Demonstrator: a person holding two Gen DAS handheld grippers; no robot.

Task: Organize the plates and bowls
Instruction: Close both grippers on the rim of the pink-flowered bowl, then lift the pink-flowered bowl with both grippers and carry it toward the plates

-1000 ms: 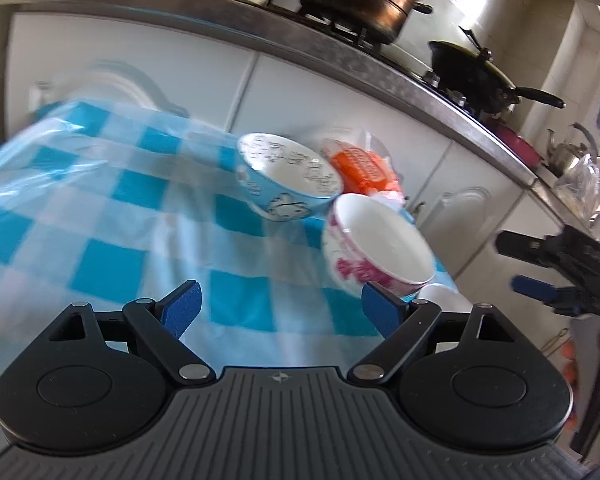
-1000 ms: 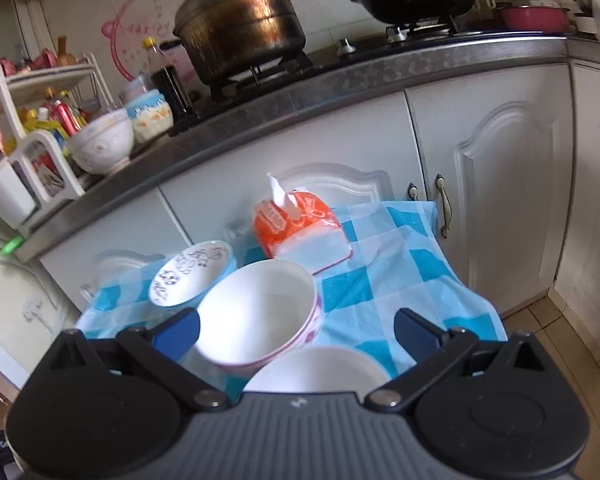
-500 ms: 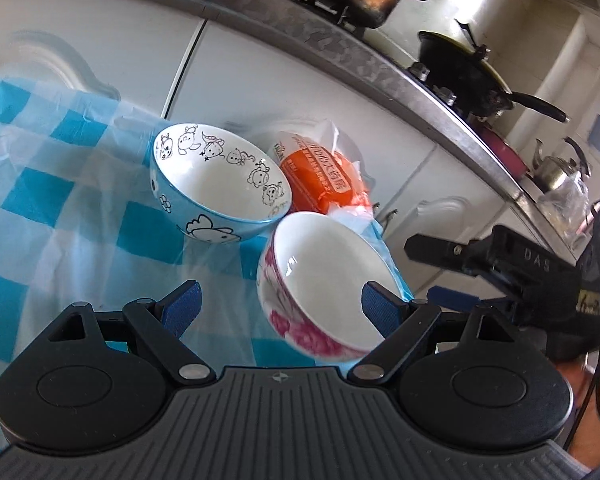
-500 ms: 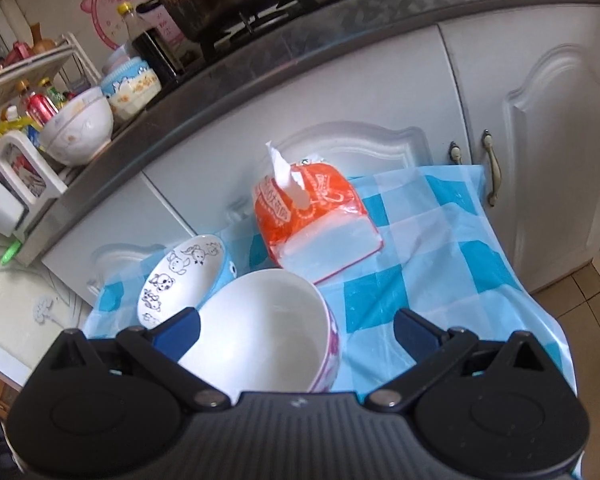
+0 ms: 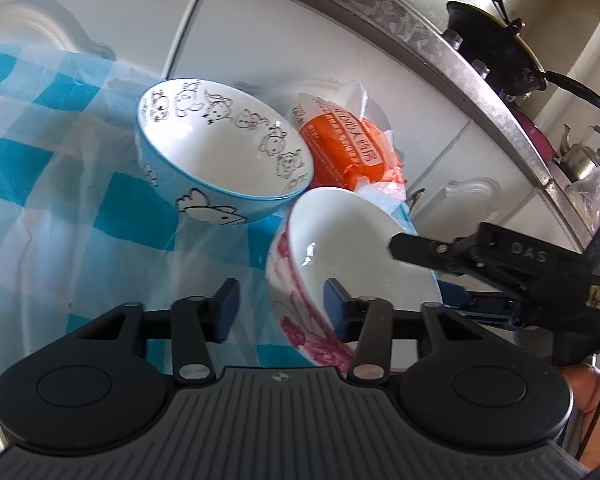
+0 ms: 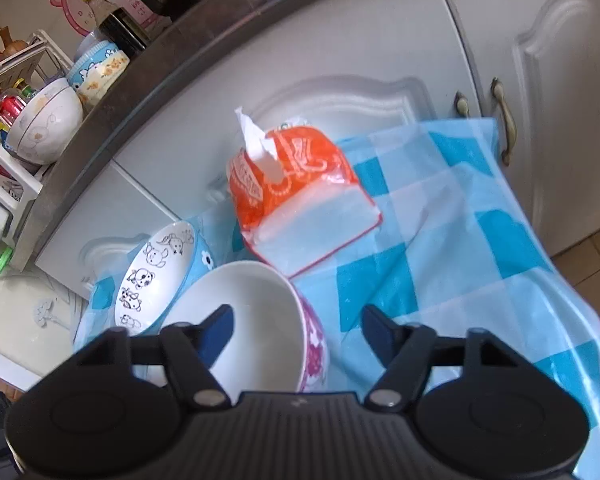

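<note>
A white bowl with pink flowers sits on the blue checked tablecloth. A blue cartoon bowl stands just behind it, touching or nearly so. My left gripper is open, its fingers straddling the near wall of the pink bowl. My right gripper is open, straddling the pink bowl's right wall, one finger inside it. The right gripper also shows in the left wrist view, over the pink bowl's far rim.
An orange tissue pack lies behind the bowls against white cabinet doors. A steel counter edge above carries pots and a kettle. A dish rack with bowls stands on the counter at left.
Both grippers have moved forward and down onto the pink bowl. The left gripper's fingers have narrowed around its wall. The white plate seen earlier below the bowl is out of view.
</note>
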